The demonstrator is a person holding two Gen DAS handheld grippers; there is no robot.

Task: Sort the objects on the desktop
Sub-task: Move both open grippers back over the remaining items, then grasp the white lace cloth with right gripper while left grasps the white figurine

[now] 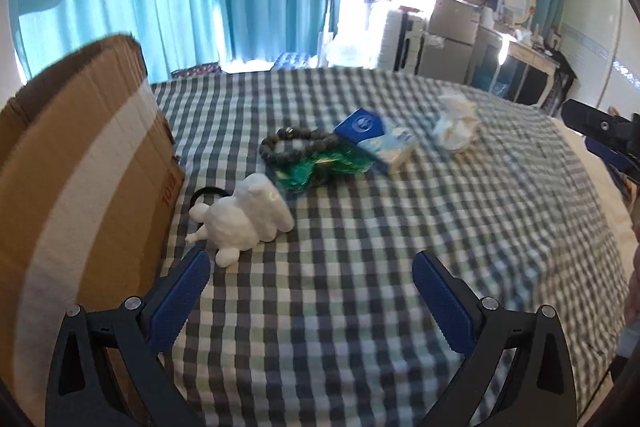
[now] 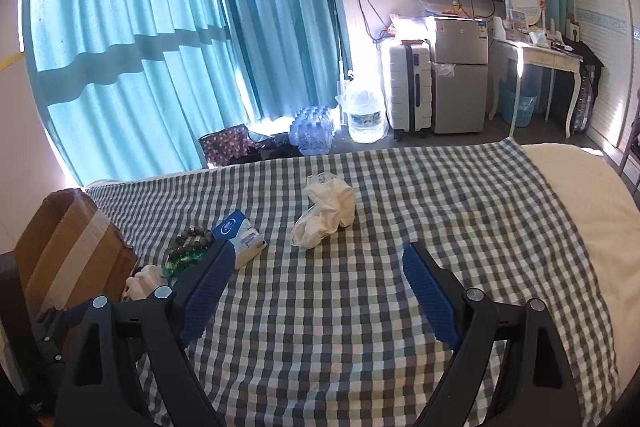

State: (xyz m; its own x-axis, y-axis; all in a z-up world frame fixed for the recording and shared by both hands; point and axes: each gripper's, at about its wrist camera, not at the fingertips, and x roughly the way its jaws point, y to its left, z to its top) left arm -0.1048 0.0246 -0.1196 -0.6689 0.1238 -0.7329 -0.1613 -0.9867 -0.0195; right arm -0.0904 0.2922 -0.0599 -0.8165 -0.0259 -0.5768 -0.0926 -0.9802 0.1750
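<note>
Left hand-held gripper [image 1: 310,267] gaping, cardboard box [image 1: 80,179] beside

A white camel figurine [image 1: 244,219] lay on its side on the checked bedcover [image 1: 360,307], close to the left edge, just beside an open cardboard box [image 1: 80,187] with a strip of pale tape. A black hair tie [image 1: 208,193] lay behind the figurine, partly hidden by it. Toward the middle, a dark bead bracelet [image 1: 296,145] rested partly on a crumpled green wrapper [image 1: 320,167]. A blue and white tissue pack [image 1: 376,139] lay touching the wrapper on its right side. A crumpled white tissue [image 1: 456,125] lay apart, further toward the far right of the bedcover.
</note>
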